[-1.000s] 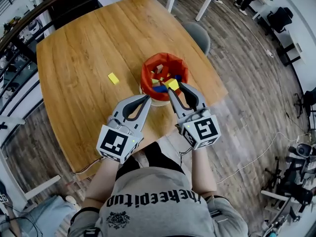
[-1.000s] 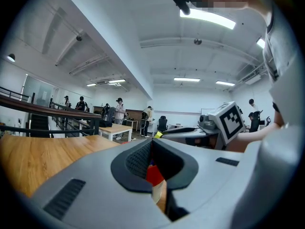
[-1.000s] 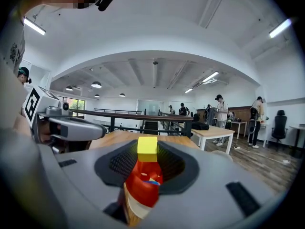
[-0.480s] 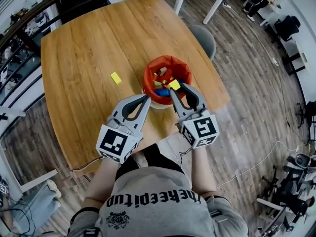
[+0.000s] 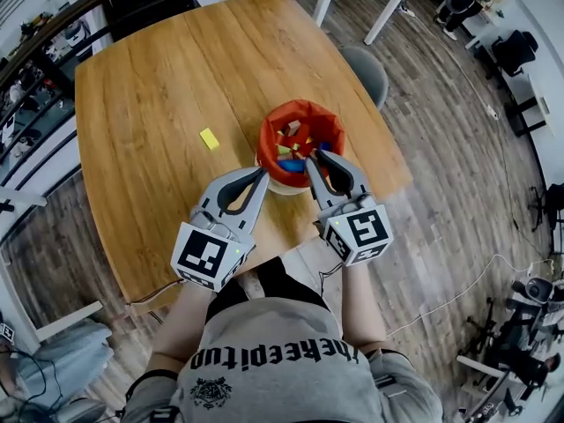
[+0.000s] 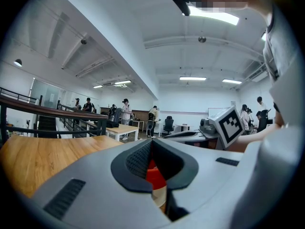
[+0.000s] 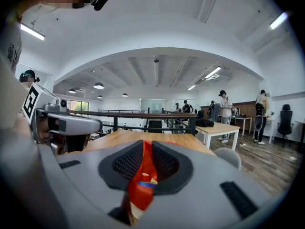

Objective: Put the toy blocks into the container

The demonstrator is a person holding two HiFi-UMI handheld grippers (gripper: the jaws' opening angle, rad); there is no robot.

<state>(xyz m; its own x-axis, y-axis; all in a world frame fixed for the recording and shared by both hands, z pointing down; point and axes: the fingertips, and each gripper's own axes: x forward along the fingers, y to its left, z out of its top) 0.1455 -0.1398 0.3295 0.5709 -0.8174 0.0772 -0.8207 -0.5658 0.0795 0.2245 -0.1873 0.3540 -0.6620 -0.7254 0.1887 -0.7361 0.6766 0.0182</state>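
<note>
Its load gone into the red container (image 5: 269, 144) at frame centre, the right gripper (image 5: 315, 156) has just narrowed its empty jaws to a slit. The left gripper (image 5: 263, 174) is pressed together. One yellow block (image 5: 209, 138) waits on the table (image 5: 141, 86), centre-left.

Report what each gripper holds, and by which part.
Nothing. The left gripper is shut, empty; the right gripper has just been closing its jaws, nothing between them.
</note>
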